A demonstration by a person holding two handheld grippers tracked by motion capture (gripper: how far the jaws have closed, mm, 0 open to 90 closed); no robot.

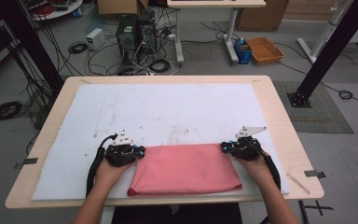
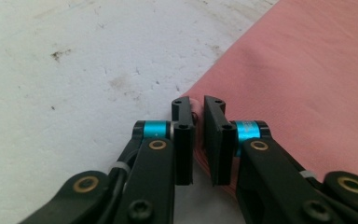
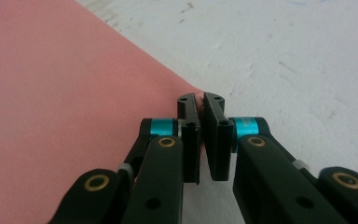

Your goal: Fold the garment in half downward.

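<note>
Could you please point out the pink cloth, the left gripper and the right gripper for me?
pink cloth [image 1: 186,170]: high view, middle of the folded fabric.
left gripper [image 2: 198,116]: left gripper view, between its fingertips.
right gripper [image 3: 201,109]: right gripper view, between its fingertips.

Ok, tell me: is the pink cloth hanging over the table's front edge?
No, the pink cloth lies wholly on the white mat, inside the table's front edge.

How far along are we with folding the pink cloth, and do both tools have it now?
Done: the pink cloth lies flat as a folded rectangle on the white mat. In hand: the left tool is shut on the cloth's far left corner, and the right tool is shut on its far right corner. Left: probably lifting those corners and carrying them over for the next fold; the far edge is not yet raised.
</note>
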